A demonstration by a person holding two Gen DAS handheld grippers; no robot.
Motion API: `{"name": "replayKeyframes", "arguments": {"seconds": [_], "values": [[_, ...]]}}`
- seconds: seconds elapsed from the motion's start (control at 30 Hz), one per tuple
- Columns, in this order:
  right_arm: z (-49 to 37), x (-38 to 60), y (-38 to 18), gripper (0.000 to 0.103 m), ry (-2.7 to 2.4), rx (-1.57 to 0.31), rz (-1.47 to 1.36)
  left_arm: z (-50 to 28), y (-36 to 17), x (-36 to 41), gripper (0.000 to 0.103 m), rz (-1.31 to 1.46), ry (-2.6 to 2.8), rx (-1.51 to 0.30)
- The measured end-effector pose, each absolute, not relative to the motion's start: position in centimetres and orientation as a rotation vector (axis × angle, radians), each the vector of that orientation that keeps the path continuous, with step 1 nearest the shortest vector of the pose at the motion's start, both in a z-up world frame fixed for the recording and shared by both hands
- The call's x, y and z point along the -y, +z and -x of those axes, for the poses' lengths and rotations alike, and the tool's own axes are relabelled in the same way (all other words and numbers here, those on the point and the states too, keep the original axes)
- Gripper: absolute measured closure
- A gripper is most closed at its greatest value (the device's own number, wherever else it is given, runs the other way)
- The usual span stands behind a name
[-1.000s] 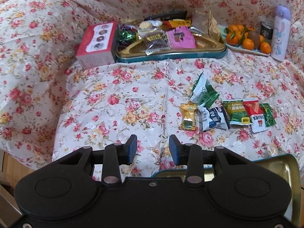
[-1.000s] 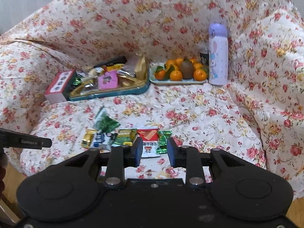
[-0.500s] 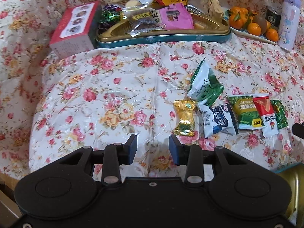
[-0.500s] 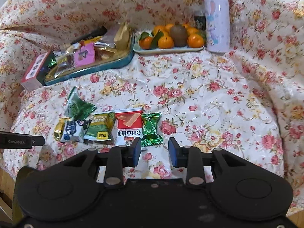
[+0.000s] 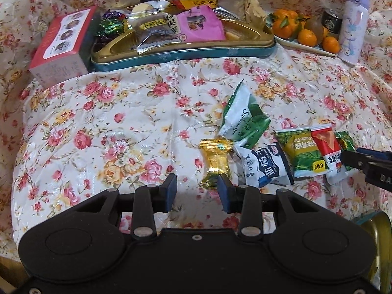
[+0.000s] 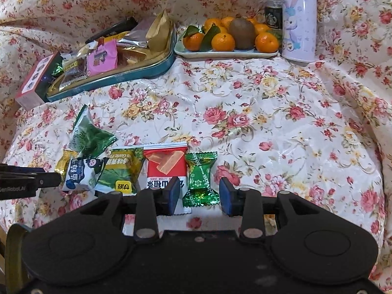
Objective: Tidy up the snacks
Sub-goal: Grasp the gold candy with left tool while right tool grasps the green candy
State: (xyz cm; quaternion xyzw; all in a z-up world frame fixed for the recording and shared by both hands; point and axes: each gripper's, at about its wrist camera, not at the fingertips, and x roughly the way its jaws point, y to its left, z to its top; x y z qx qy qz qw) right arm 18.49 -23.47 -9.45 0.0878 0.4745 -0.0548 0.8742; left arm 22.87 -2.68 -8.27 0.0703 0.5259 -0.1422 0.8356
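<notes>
A row of loose snacks lies on the floral cloth: a gold candy [image 5: 216,158], a green-white packet [image 5: 242,120], a blue-white packet [image 5: 264,164], a green-yellow packet [image 6: 120,171], a red packet [image 6: 165,166] and a green candy [image 6: 201,178]. My left gripper [image 5: 197,191] is open, low over the cloth, with the gold candy's near end just ahead of its right finger. My right gripper [image 6: 200,193] straddles the green candy, jaws opening, with a gap showing on both sides of the wrapper. The snack tin [image 5: 183,54] at the back holds several packets.
A red box [image 5: 61,46] stands left of the tin. A plate of oranges and a kiwi [image 6: 227,51], a dark can [image 6: 273,17] and a lilac bottle [image 6: 299,19] stand at the back right. A gold tin lid [image 5: 377,230] lies at the near edge.
Both grippers have come down and forward toward the row of snacks. The right jaws have widened, and the green candy now sits between them. The left jaws kept the same width.
</notes>
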Motion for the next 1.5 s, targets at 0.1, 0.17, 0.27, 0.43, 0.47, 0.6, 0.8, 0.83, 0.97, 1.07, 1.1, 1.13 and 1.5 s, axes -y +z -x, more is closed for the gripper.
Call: {"name": "replayKeyframes", "arguments": {"seconds": [0.1,0.17,0.27,0.43,0.47,0.6,0.8,0.83,0.97,1.07,1.1,1.13,1.5], "values": [[-18.9,23.3,-9.7,0.063,-0.116,-0.977,-0.164,-22.8,-8.4,2.8,0.056,-0.148,-0.317,-1.107],[-19.1,23.4,-9.7,0.063,-0.117,-0.973,-0.156,-22.8,-8.4,2.9,0.056,-0.152,-0.326,-1.101],[-19.3,23.6,-9.7,0.063,-0.115,-0.969,-0.157,-22.8,-8.4,3.1,0.056,-0.163,-0.335,-1.087],[-19.6,24.1,-9.8,0.063,-0.119,-0.962,-0.157,-22.9,-8.4,3.3,0.056,-0.174,-0.346,-1.072],[-19.6,24.2,-9.9,0.063,-0.12,-0.961,-0.156,-22.9,-8.3,3.3,0.056,-0.176,-0.347,-1.069],[-19.5,24.4,-10.0,0.062,-0.129,-0.965,-0.142,-22.7,-8.1,3.3,0.056,-0.183,-0.351,-1.05],[-19.0,23.7,-10.3,0.063,-0.123,-0.96,-0.08,-22.6,-8.4,3.2,0.056,-0.182,-0.348,-1.05],[-19.0,23.6,-10.4,0.062,-0.122,-0.959,-0.066,-22.7,-8.4,3.2,0.056,-0.178,-0.35,-1.052],[-18.9,22.9,-10.6,0.062,-0.118,-0.955,-0.007,-22.6,-8.3,3.4,0.056,-0.175,-0.367,-1.048],[-19.1,23.1,-10.6,0.062,-0.105,-0.96,-0.008,-22.5,-8.4,3.7,0.056,-0.182,-0.367,-1.05],[-19.1,23.3,-10.6,0.062,-0.098,-0.964,-0.015,-22.6,-8.5,3.8,0.056,-0.18,-0.367,-1.053],[-19.2,23.5,-10.6,0.062,-0.089,-0.967,-0.02,-22.7,-8.6,3.8,0.056,-0.177,-0.367,-1.057],[-18.9,23.5,-10.8,0.062,-0.073,-0.948,-0.009,-24.0,-9.5,4.5,0.054,-0.177,-0.332,-1.076]]}}
